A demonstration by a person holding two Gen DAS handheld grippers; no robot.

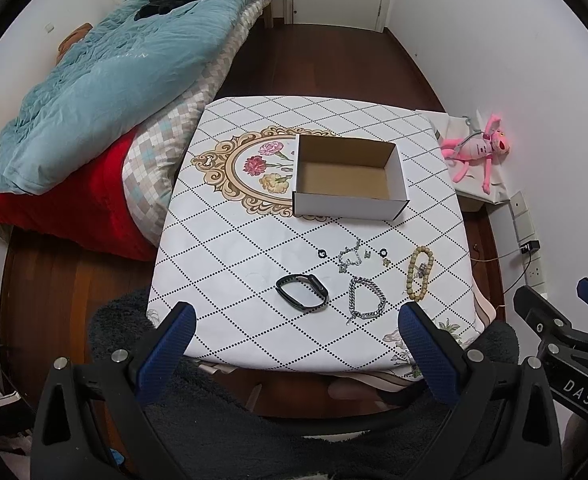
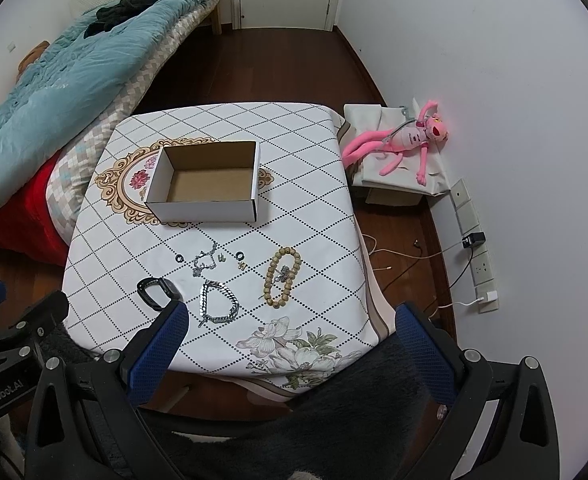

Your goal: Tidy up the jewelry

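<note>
An empty white cardboard box (image 1: 350, 200) (image 2: 201, 210) stands open on the small table. In front of it lie a black watch band (image 1: 302, 292) (image 2: 155, 290), a silver chain bracelet (image 1: 366, 298) (image 2: 218, 300), a wooden bead bracelet (image 1: 418, 272) (image 2: 281, 276), a thin silver chain (image 1: 350, 256) (image 2: 205, 260), two small black rings (image 1: 322, 254) (image 2: 239, 256) and small earrings (image 1: 386, 262). My left gripper (image 1: 294, 320) is open and empty, held above the near table edge. My right gripper (image 2: 291, 320) is open and empty, held near the front right corner.
The table (image 1: 233, 240) wears a white diamond-patterned cloth. A bed with a blue quilt (image 1: 105, 80) is at the left. A pink plush toy (image 2: 406, 140) lies on a covered box at the right. Cables and wall sockets (image 2: 478, 264) are by the right wall.
</note>
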